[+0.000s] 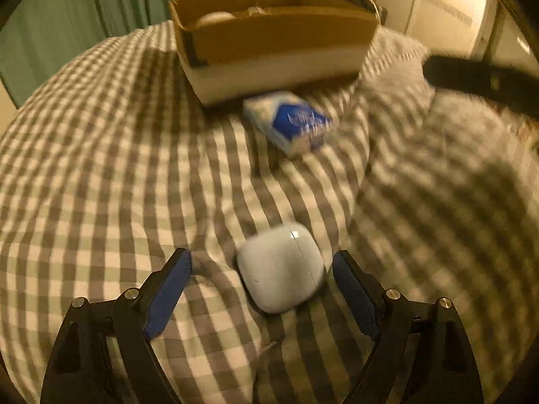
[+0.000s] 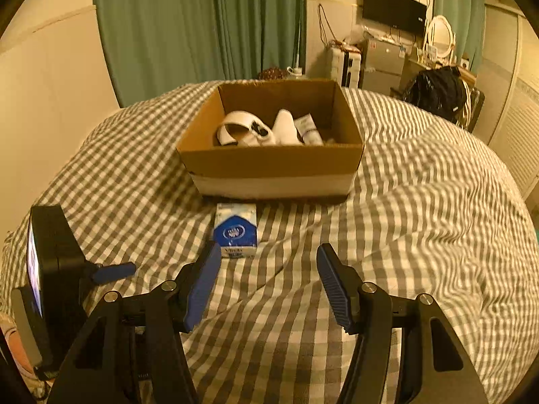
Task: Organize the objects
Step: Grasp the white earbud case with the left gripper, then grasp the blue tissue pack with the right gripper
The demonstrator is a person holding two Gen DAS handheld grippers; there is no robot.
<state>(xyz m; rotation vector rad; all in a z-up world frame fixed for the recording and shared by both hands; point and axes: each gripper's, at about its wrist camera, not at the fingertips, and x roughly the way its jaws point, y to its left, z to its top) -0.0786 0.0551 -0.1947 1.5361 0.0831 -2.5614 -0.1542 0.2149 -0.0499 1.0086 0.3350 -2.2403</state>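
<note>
A white earbud case (image 1: 282, 267) lies on the checked bedspread between the open jaws of my left gripper (image 1: 262, 262), nearer the right finger, not gripped. A blue and white tissue pack (image 1: 289, 121) lies beyond it, in front of the cardboard box (image 1: 276, 67). In the right wrist view my right gripper (image 2: 267, 259) is open and empty above the bedspread, with the tissue pack (image 2: 235, 229) just ahead of its left finger and the box (image 2: 273, 168) behind. The box holds several white items (image 2: 256, 131). My left gripper's body shows at the left (image 2: 54, 269).
The checked bedspread (image 2: 421, 219) is rumpled into folds. Green curtains (image 2: 202, 23) hang behind the bed. A black bag (image 2: 438, 91), a monitor (image 2: 394, 8) and shelves stand at the back right. My right gripper shows as a dark blur (image 1: 481, 80).
</note>
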